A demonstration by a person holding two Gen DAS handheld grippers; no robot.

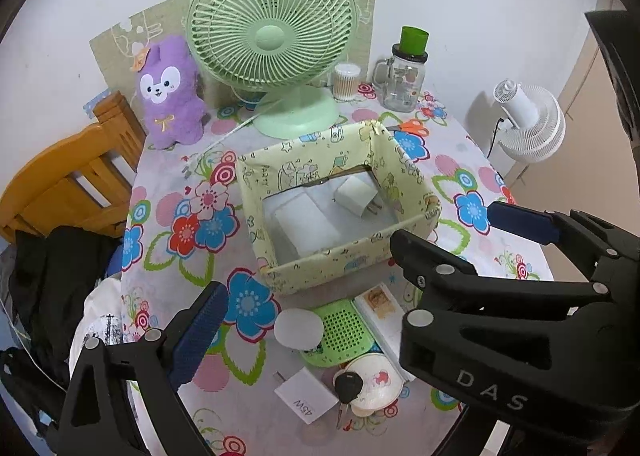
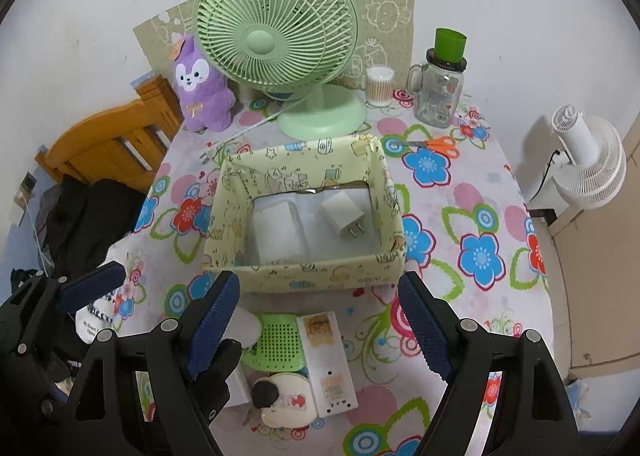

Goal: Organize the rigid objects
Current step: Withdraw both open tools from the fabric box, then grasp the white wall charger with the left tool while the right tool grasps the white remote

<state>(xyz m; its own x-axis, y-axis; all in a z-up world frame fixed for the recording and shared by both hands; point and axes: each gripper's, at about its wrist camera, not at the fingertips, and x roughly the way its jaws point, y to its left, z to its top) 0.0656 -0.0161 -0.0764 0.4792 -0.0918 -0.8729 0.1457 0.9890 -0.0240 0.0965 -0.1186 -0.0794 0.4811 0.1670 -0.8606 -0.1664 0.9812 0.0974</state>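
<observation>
While both grippers gape empty, white charger (image 1: 306,396) reads "45W", right gripper (image 1: 440,224) "DAS"

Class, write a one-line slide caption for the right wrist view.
Open right gripper hovers before a pale-yellow cartoon-print box holding a white plug charger.

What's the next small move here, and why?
Probably lower the right gripper, jaws open and empty, onto the white rectangular device below it: the box already holds a charger, and this item still lies on the table.

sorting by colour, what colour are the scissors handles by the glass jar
Orange; the scissors' plastic handles show best in the right wrist view.
</observation>
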